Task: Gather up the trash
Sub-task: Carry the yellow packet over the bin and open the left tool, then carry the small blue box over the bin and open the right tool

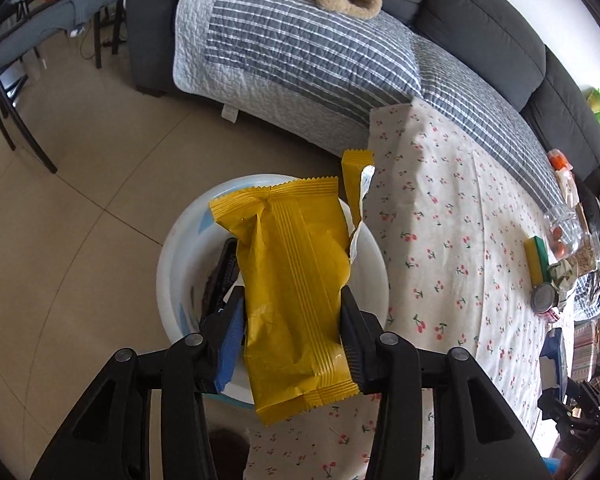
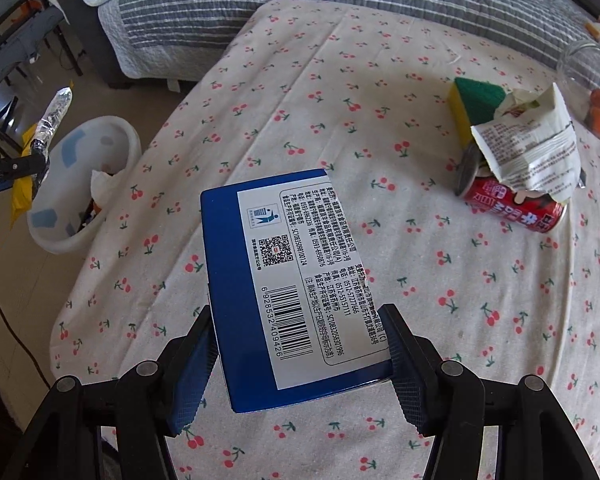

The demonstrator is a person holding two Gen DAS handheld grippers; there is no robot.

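Nearest thing first: my left tool had the yellow wrapper clamped between its pads, both of them touching the sides, with the torn silver-lined end sticking up. It hung right above the white bin, which stood on the floor just beside the corner of the surface. So that piece was basically ready to drop, just not in yet.

My right tool was clenched on the blue box, pads on both long edges, barcode side facing up at the camera. That one sat above the cherry-print cloth, well apart from the bin, so I figured it needed carrying over to the left before it could go in.

The bin already had some stuff in it (something dark down one side and what looked like a crumpled tissue), so part of the job looked done.

Further out on the surface, what was left: a red can lying on its side, with a torn white packet resting on top of it. Just behind those was a yellow and green sponge, which I wouldn't count as trash. Past that there was a clear jar and some small orange bits at the far edge, too blurry to call.

Beyond everything was the sofa with its striped quilt.

My guess: two pieces in hand, at least two to go.
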